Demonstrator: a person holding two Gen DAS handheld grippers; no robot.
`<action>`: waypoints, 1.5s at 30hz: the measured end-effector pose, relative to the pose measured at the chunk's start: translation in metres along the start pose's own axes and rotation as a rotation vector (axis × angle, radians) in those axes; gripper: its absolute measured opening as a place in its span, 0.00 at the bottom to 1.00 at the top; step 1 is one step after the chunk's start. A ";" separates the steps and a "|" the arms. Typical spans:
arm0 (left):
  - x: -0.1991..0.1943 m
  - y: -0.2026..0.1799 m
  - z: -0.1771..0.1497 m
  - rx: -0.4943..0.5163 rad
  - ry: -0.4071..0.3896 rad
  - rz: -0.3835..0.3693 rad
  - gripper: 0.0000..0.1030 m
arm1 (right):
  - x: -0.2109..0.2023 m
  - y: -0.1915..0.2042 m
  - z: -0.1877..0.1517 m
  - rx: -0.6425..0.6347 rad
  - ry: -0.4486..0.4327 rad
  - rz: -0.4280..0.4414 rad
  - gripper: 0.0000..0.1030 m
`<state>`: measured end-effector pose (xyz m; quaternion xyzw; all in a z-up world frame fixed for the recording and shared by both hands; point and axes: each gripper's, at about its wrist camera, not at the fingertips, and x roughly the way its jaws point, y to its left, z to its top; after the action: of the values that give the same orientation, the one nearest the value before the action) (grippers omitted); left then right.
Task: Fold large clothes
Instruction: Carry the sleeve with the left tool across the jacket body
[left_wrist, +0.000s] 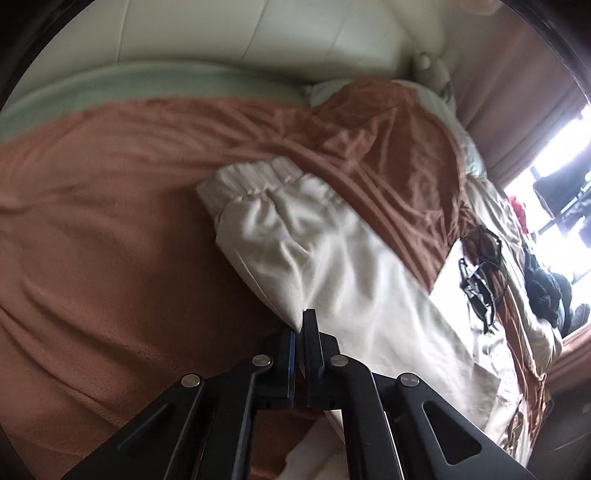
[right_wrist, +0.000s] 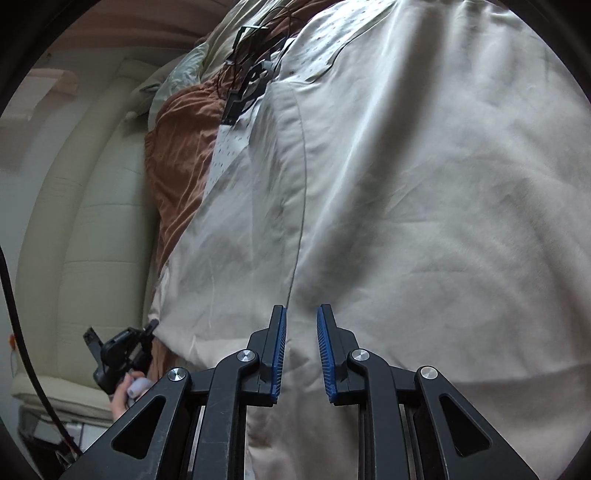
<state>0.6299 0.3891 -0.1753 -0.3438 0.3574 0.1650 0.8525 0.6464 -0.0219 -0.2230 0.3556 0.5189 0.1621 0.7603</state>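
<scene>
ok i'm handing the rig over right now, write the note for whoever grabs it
Left gripper: shut, pinching a folded edge of the white trousers.
Right gripper: jaws partly apart over the cream fabric; no grip visible.
Things: trousers lie on the rust blanket, elastic waistband at the far end. Black cables lie at the bed's side.
Done: left hold taken.
Left: secure the right hold, then fold; no finished fold visible.

Rust-brown blanket (left_wrist: 110, 221) is covering the bed, bunching toward one o'clock. Cream padded headboard (left_wrist: 258, 33) is running along twelve. Black glasses and cords (left_wrist: 480, 258) are lying at three, dark bundle (left_wrist: 543, 291) just beyond, pink curtain (left_wrist: 517, 92) hanging at two.
</scene>
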 end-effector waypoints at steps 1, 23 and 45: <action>-0.009 -0.008 0.002 0.020 -0.020 -0.008 0.02 | 0.004 0.001 -0.004 0.000 0.016 0.018 0.15; -0.198 -0.233 -0.045 0.412 -0.103 -0.480 0.02 | -0.152 -0.055 -0.029 0.108 -0.144 0.137 0.35; -0.186 -0.362 -0.190 0.540 0.151 -0.650 0.02 | -0.241 -0.137 -0.026 0.239 -0.319 0.084 0.35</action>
<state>0.5975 -0.0078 0.0322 -0.2141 0.3221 -0.2372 0.8911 0.5074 -0.2555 -0.1634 0.4859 0.3919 0.0725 0.7779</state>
